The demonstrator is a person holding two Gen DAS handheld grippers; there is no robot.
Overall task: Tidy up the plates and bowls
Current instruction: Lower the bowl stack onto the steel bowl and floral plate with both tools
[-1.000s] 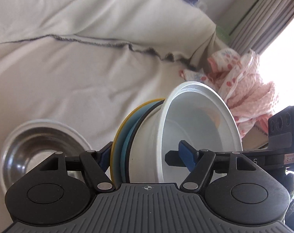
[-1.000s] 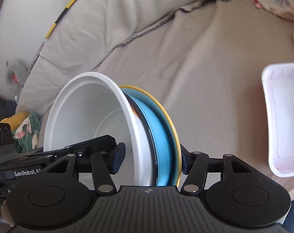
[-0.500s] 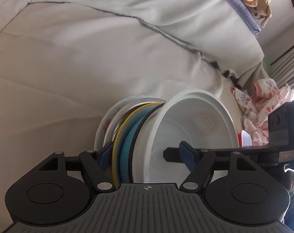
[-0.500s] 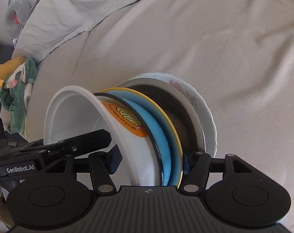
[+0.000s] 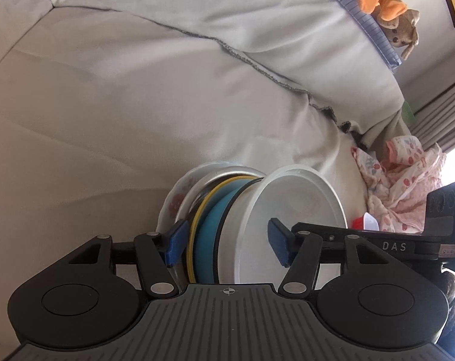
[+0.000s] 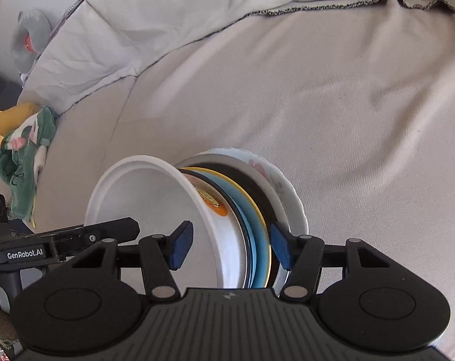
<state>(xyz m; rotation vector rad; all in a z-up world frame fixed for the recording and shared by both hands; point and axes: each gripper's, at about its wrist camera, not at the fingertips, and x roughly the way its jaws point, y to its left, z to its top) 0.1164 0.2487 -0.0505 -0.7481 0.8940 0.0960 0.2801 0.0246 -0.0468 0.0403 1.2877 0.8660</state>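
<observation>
A nested stack is held between both grippers: a white bowl (image 5: 302,204) (image 6: 143,198), a black-rimmed dish and a blue plate (image 5: 210,240) (image 6: 259,249) with a yellow rim. It sits in a metal bowl (image 5: 227,170) (image 6: 257,186), which lies on a flowered plate (image 5: 173,201) (image 6: 283,185). My left gripper (image 5: 227,243) is closing, one pad against the yellow rim, the other inside the white bowl. My right gripper (image 6: 231,246), also closing, straddles the stack from the opposite side the same way.
Everything lies on a beige cloth-covered cushion (image 5: 107,120) with a backrest behind. A pink patterned cloth (image 5: 401,186) and plush toys (image 5: 386,3) are at the right. A green cloth (image 6: 26,156) and a grey plush (image 6: 29,39) are at the left edge.
Both grippers carried the stack sideways and down into the metal bowl on the flowered plate. The left gripper's outer pad has closed in onto the yellow rim.
</observation>
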